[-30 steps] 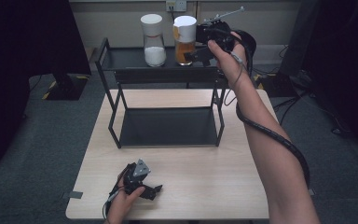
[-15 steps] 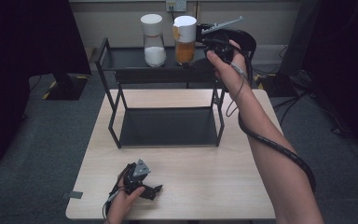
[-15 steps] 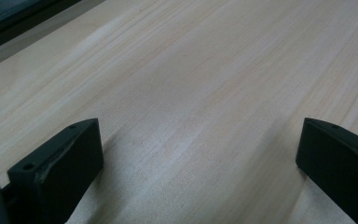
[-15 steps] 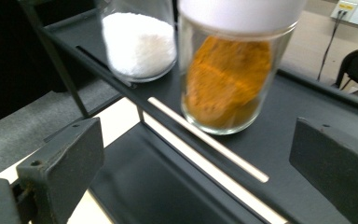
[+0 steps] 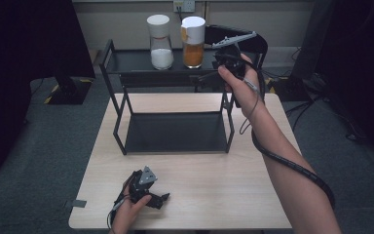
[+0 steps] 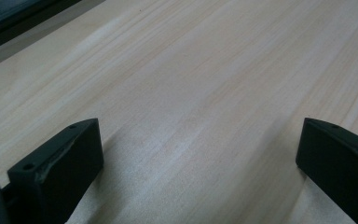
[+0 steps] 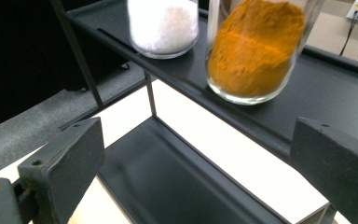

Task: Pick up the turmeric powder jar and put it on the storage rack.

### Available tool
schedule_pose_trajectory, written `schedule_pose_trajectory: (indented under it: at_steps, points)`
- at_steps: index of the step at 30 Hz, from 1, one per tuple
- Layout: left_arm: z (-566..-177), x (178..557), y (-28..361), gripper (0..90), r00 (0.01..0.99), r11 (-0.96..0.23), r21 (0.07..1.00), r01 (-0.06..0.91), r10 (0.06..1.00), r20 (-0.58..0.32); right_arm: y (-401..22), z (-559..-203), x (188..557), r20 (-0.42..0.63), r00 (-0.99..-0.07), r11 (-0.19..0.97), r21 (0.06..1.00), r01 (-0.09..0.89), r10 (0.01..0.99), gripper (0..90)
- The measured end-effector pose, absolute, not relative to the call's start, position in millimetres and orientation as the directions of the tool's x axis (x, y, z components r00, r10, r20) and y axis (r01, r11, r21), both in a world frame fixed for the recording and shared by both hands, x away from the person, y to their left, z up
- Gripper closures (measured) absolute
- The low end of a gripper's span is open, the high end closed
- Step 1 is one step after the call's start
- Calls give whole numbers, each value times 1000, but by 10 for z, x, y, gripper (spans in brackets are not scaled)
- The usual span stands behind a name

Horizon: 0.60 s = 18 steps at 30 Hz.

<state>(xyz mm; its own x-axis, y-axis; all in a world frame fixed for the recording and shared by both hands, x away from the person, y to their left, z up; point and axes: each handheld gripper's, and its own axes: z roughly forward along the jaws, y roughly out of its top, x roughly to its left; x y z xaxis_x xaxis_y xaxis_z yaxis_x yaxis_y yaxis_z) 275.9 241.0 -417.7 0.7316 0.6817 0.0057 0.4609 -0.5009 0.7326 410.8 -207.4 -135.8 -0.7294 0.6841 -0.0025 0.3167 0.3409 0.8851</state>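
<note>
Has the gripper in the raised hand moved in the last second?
Yes. The right gripper has pulled back from the orange jar on the shelf, toward the person and slightly lower.

The right gripper is held up at the top tier of the rack, at its right end, with its fingers spread wide; the right forearm stretches up from the lower right. The left gripper rests low near the bench's front edge, well apart from the rack, fingers also wide apart
</note>
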Motion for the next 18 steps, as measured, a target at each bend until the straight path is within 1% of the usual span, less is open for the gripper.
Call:
schedule_pose_trajectory:
  at_steps: [11, 18]
  points:
    - [-4177, 2759, 2410, 0, 732, -501, 733, 461, 682, 6, -2069, -1489, 3978, -28, -755, 379, 877, 297, 655, 31]
    - [-4177, 2759, 2410, 0, 732, -501, 733, 461, 682, 6, -2065, -1636, 3910, -43, -773, 402, 872, 280, 632, 33]
